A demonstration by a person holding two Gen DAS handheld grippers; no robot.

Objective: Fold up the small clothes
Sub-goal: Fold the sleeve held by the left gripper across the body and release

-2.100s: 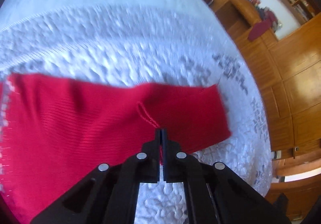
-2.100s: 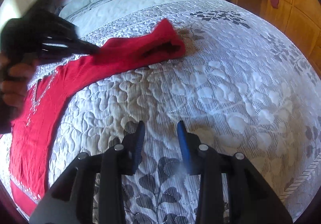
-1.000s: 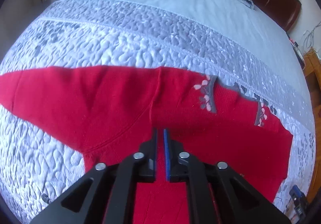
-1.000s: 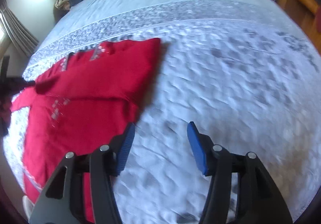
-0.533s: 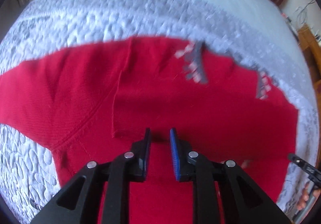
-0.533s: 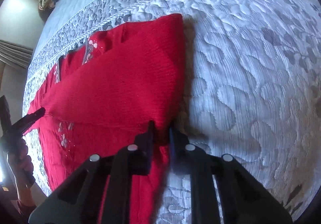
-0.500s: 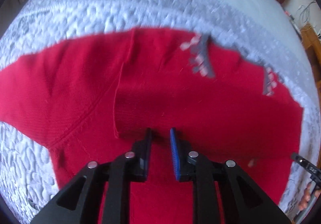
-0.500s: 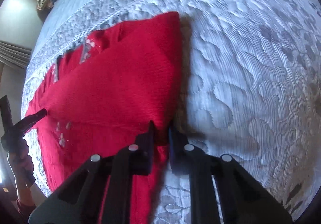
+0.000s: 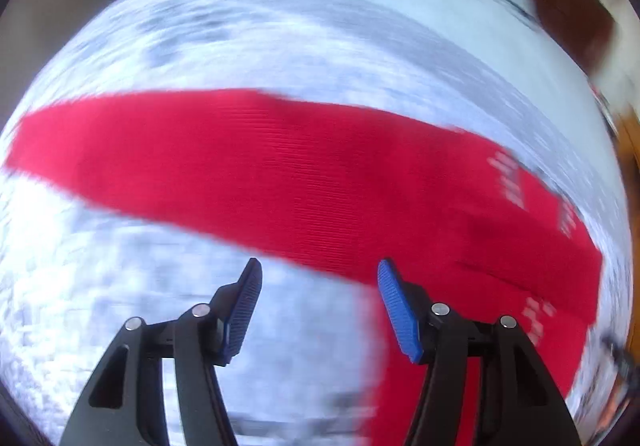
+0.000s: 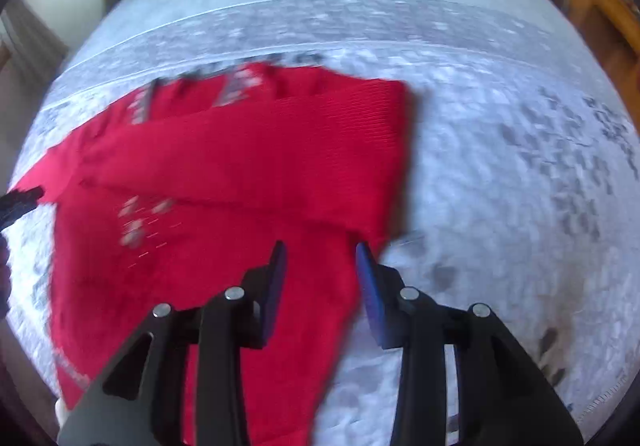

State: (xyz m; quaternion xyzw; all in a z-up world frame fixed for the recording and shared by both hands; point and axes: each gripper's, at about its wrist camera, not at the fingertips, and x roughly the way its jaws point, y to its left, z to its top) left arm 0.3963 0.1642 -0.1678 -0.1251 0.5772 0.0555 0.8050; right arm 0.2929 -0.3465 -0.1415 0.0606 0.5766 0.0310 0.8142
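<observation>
Bedspread (image 10: 500, 174), pale grey quilted with a leaf pattern, fills both views; beyond its far stitched band lies a plainer light-blue stretch. Red sweater (image 10: 248, 174) lies flat on it, left of centre in your right wrist view, a sleeve folded across the body so its cuff end sits at the right edge of the garment; grey and white trim shows along the far edge and lower on the front. In the left wrist view the sweater (image 9: 320, 182) runs as a wide red strip from far left to near right, badly blurred. Wooden furniture (image 10: 600, 14) sits at the far right. Your left gripper (image 9: 318, 278) has just been opening: fingers well apart, nothing between them, quilt under the left finger and red knit behind the right one. Your right gripper (image 10: 320, 258) has also just been opening: fingers apart, hovering over the sweater's right edge, no fabric pinched.
</observation>
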